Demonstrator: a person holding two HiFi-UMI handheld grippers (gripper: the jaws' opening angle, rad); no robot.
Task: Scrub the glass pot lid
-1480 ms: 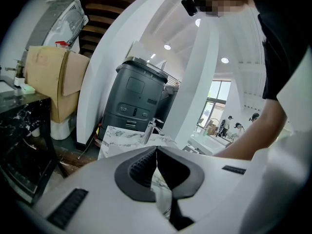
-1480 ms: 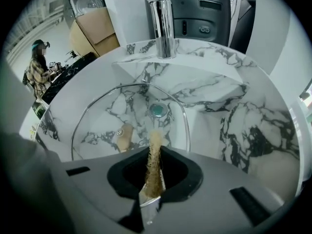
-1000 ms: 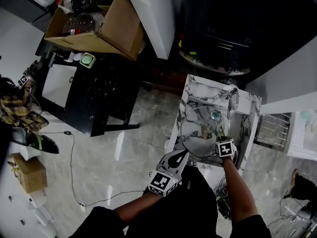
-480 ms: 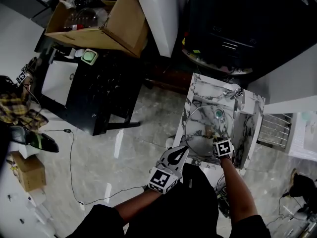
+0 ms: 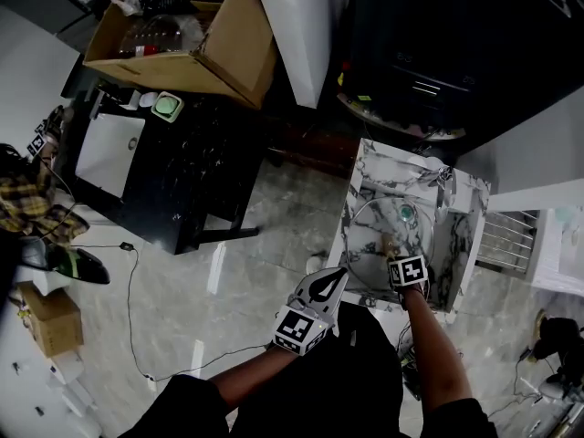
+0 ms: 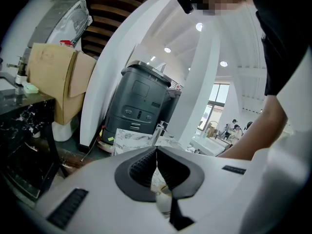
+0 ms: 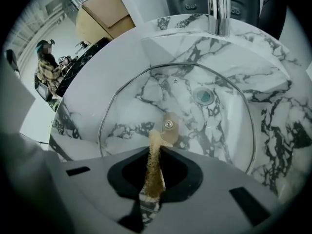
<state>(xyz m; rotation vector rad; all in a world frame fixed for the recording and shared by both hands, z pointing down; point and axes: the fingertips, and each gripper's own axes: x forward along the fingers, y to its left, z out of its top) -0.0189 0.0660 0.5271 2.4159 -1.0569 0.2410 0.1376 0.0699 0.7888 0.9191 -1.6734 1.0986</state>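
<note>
The glass pot lid lies in the marble sink at the right of the head view. In the right gripper view its steel rim rings the basin and its knob faces up. My right gripper is shut on a brown scrub pad, whose tip touches the glass just beside the knob. In the head view the right gripper reaches over the lid's near edge. My left gripper hangs off the sink's near left corner, its jaws shut with nothing between them.
A chrome faucet stands at the sink's far rim, with the drain under the lid. A dish rack lies right of the sink. A black table and cardboard box stand left; a cable crosses the floor.
My right gripper has slid the pad a little left and farther in over the lid. The head camera has drifted, so the sink sits further right. The left gripper has stayed put.
</note>
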